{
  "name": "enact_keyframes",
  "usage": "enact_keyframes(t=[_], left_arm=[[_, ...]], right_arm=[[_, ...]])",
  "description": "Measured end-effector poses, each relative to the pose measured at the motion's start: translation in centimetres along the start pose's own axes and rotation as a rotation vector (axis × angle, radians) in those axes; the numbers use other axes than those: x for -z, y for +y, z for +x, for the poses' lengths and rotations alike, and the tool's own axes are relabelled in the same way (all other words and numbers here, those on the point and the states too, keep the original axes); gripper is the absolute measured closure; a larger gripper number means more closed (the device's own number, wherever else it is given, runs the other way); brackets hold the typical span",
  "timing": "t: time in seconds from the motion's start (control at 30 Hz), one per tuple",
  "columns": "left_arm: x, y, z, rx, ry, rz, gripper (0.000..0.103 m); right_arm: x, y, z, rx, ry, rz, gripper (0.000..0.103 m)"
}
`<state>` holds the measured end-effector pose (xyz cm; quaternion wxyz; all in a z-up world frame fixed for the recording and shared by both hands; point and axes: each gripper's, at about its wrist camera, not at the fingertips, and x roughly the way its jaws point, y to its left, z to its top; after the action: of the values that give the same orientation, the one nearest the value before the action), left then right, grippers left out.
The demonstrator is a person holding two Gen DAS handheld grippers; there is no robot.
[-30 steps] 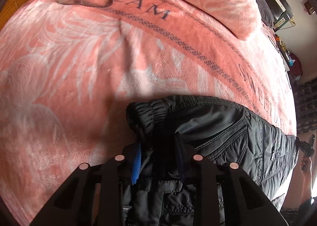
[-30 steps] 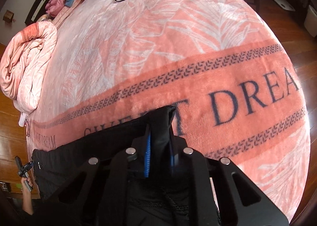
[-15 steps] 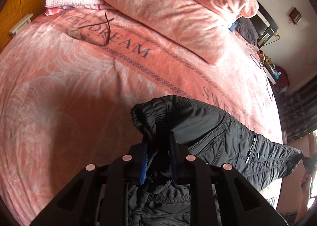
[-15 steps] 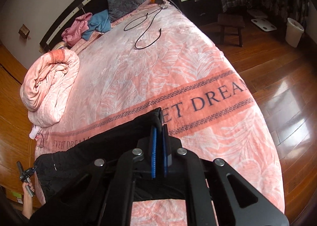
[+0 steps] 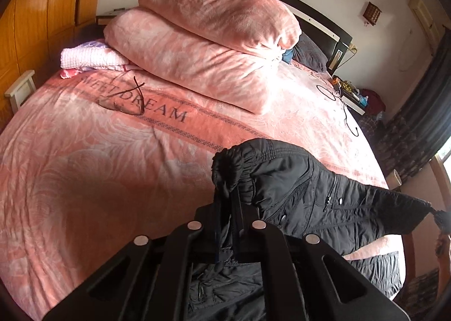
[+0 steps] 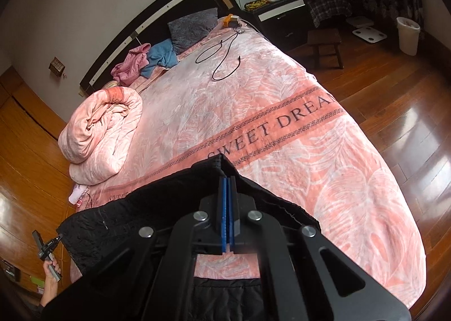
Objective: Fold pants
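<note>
Pink and soft, the bed [image 6: 253, 112] with its "SWEET DREAM" blanket now lies well below both tools — a second ago it filled each view. The black padded pants [image 5: 324, 197] have come up off it and hang stretched between the two. The left tool [image 5: 227, 208] has just squeezed tight on the bunched elastic waist; the right tool [image 6: 227, 194] is pinching the other end's edge, blue pads [image 6: 224, 208] pressed together. Lifted like this, the pants look ready to be laid flat — the fold itself is not yet made.
</note>
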<state>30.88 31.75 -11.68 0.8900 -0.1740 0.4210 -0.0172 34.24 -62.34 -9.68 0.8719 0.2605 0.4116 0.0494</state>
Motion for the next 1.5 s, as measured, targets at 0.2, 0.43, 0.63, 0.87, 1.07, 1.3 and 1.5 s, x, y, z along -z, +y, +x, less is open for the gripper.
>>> enact_keyframes(t=[0.2, 0.43, 0.63, 0.87, 1.07, 1.3, 1.5], left_arm=[[2.5, 0.4, -1.8, 0.003, -0.028, -0.006, 0.098], [5.1, 2.5, -4.2, 0.029, -0.043, -0.061, 0.098], [7.9, 4.5, -5.4, 0.046, -0.034, -0.113, 0.098], [12.0, 6.1, -6.5, 0.055, -0.018, -0.161, 0.097], [15.7, 6.9, -6.6, 0.036, 0.026, -0.169, 0.096], [18.9, 7.5, -5.2, -0.053, 0.118, -0.154, 0.095], [21.8, 10.7, -3.5, -0.348, 0.269, -0.214, 0.051]], right_arm=[[5.1, -3.4, -4.3, 0.006, -0.032, 0.086, 0.103], [11.5, -7.1, -7.5, -0.003, -0.063, 0.204, 0.103], [16.5, -9.7, -8.9, 0.006, -0.067, 0.299, 0.103], [21.4, -11.7, -9.5, 0.028, -0.054, 0.369, 0.103], [24.5, -12.2, -9.3, 0.049, -0.028, 0.392, 0.103], [26.5, -12.5, -9.2, 0.105, 0.012, 0.415, 0.097], [28.5, -13.0, -10.1, 0.166, 0.050, 0.464, 0.041]])
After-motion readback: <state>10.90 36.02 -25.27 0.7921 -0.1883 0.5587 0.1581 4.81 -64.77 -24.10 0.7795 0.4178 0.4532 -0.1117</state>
